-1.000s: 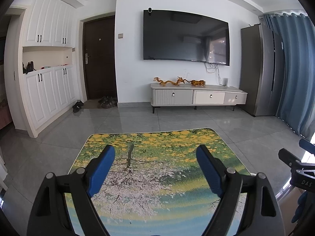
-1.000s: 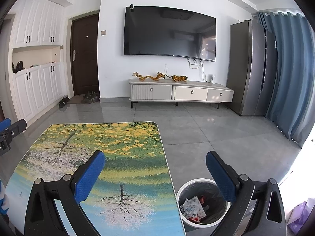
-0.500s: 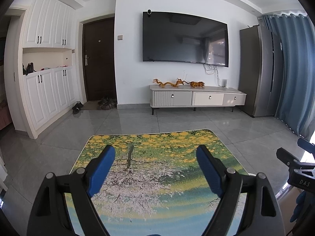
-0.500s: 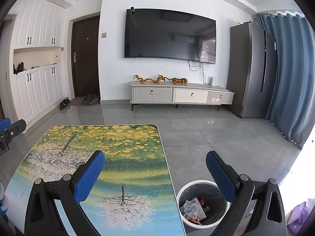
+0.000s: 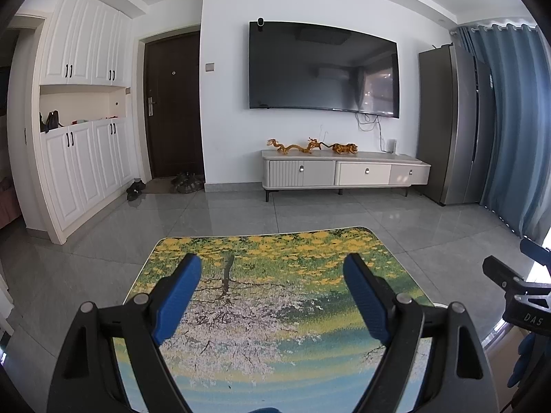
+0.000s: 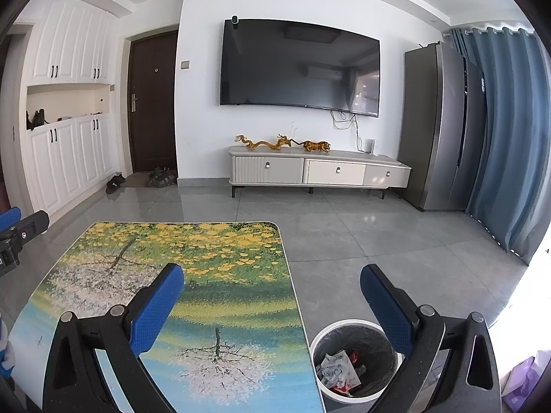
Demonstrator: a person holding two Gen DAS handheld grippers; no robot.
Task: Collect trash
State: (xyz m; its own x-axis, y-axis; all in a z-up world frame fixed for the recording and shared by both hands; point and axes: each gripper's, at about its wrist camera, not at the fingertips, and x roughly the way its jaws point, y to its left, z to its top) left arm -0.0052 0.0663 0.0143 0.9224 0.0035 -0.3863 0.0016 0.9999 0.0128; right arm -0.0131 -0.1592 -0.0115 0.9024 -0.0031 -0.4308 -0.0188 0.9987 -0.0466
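Trash (image 6: 339, 371) is not seen from the left wrist: the left gripper (image 5: 272, 289) is held over the tree-printed surface (image 5: 275, 361), jaws apart and empty. From the right wrist, wrappers are seen inside the bin (image 6: 358, 327) beside the surface; the right gripper (image 6: 272, 296) is spread wide, empty.

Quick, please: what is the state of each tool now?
Left tool: open, holding nothing.
Right tool: open, holding nothing.

Tree-print table (image 6: 241, 275) on grey floor (image 6: 378, 241), bin (image 6: 322, 339) beside it
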